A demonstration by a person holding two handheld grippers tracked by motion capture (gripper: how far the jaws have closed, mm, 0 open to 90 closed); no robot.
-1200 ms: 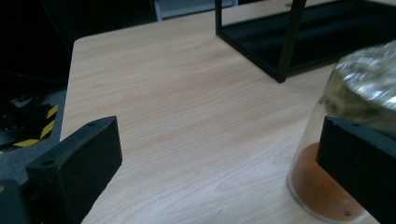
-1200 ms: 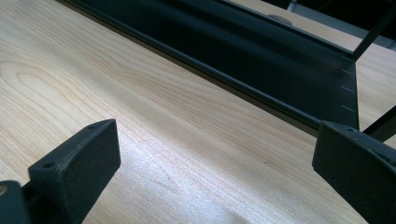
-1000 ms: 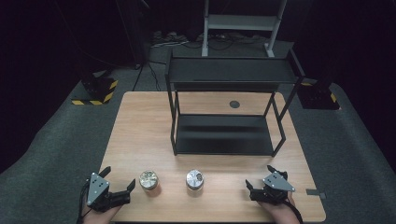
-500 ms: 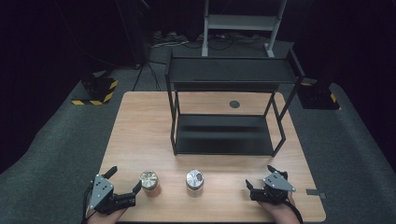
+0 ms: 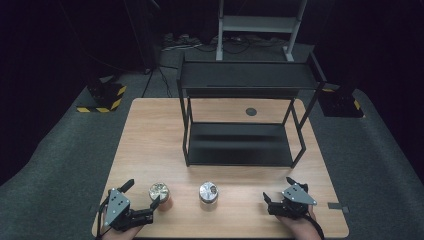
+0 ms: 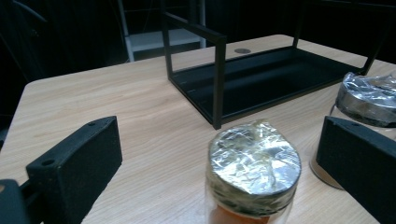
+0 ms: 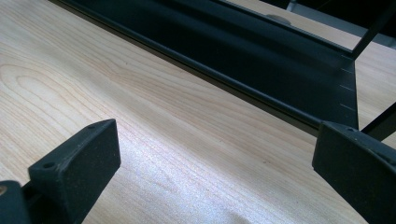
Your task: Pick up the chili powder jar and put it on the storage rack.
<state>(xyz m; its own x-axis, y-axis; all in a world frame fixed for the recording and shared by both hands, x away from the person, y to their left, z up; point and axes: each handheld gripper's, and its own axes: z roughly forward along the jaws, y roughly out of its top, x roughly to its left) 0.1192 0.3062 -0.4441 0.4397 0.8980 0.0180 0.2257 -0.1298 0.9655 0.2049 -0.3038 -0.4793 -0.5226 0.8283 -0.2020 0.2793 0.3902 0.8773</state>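
A glass jar with a crinkled foil lid and orange contents (image 5: pixel 160 192) stands near the table's front left. My left gripper (image 5: pixel 144 193) is open, and the same jar (image 6: pixel 253 163) sits between and just ahead of its jaws without touching them. A second foil-lidded jar (image 5: pixel 208 192) stands to its right and appears behind the right-hand jaw as the second jar (image 6: pixel 369 95). At the front right my right gripper (image 5: pixel 278 190) is open over bare wood. Its own view shows the right gripper (image 7: pixel 215 147) with nothing between its jaws.
A black two-tier metal rack (image 5: pixel 241 145) stands at the middle back of the wooden table (image 5: pixel 150 135). Its lower shelf (image 7: pixel 280 46) lies just ahead of my right gripper. A small round grommet (image 5: pixel 251 111) sits behind the rack. Dark floor surrounds the table.
My left gripper has slid right towards the orange-filled jar, so the jar now sits at the mouth of its open jaws. The right gripper and both jars have stayed put.
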